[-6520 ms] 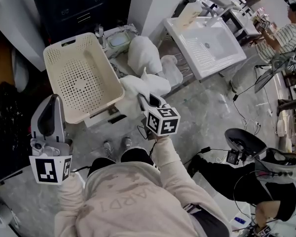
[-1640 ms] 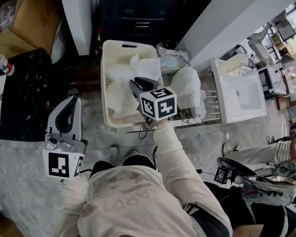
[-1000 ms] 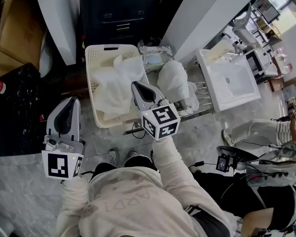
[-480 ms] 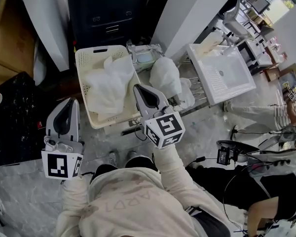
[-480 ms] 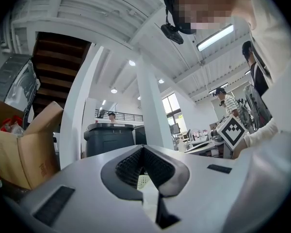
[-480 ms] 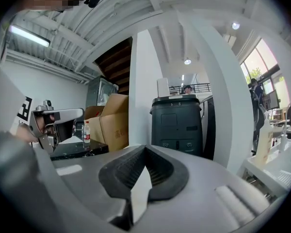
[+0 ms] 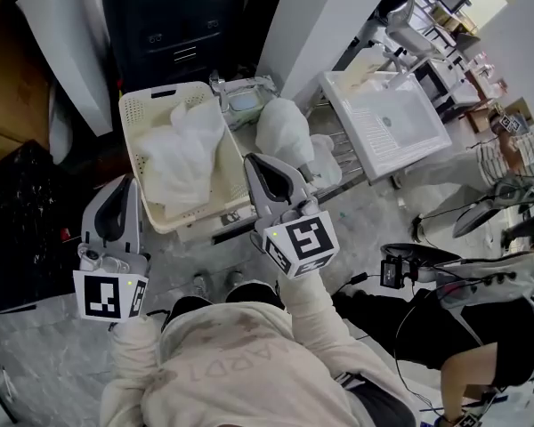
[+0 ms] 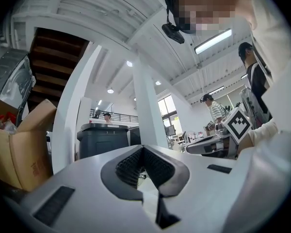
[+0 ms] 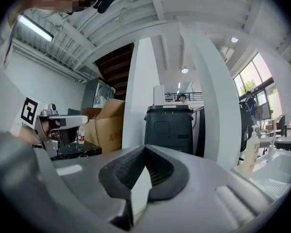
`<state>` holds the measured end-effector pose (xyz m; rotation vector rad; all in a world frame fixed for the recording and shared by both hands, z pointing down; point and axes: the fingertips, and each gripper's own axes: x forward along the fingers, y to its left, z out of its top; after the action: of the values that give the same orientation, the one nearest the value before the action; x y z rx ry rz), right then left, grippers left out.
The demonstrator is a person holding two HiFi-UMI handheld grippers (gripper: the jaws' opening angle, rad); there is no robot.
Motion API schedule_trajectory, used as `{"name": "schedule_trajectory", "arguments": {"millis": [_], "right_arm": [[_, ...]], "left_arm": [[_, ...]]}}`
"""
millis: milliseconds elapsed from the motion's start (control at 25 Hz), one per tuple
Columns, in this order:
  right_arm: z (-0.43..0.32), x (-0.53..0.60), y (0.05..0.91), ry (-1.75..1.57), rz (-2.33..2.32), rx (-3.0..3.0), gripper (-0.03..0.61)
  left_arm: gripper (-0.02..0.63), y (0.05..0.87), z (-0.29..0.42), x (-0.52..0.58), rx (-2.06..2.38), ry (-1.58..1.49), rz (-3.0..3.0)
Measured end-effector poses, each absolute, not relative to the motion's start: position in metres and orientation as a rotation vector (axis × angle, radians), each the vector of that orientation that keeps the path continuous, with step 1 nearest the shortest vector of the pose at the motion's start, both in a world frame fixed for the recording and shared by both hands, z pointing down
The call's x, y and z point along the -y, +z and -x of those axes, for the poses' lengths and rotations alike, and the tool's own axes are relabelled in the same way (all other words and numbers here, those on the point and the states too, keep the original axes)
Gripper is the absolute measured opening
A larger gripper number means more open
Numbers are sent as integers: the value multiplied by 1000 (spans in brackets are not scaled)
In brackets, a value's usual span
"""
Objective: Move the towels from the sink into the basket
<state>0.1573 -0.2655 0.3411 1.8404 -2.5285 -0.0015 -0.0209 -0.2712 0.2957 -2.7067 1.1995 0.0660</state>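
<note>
Cream plastic basket [image 7: 135, 140] on the floor, with a white towel [image 7: 185, 145] heaped inside it, reaching up towards the far rim. The white sink [image 7: 396, 118] stands well apart to the right, and its basin looks bare. Left gripper [image 7: 123, 187] and right gripper [image 7: 252, 165] hang above the near side of the basket. In both gripper views the fingers [image 8: 136, 161] are pressed together with nothing between them.

Risks, as a judgement: the loosely heaped towel could slip over the rim if the basket is knocked. Any further pick-up would fail unless the fingers first spread. The cables [image 7: 427, 212] trailing on the floor near the sink could catch a foot.

Unclear: a white bundle [image 7: 285, 132] sits on a wire rack between basket and sink, and it cannot be told whether it is towel or bag. The sink's far end is crowded by fittings. Both gripper views look level across the room and show neither the basket nor the towel.
</note>
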Motion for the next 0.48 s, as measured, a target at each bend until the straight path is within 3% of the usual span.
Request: {"name": "schedule_trajectory", "arguments": {"millis": [480], "right_arm": [[-176,237,320,-82,-1916,2493,9]], "left_arm": [[5,292,2,265,-1142,85,2729]]}}
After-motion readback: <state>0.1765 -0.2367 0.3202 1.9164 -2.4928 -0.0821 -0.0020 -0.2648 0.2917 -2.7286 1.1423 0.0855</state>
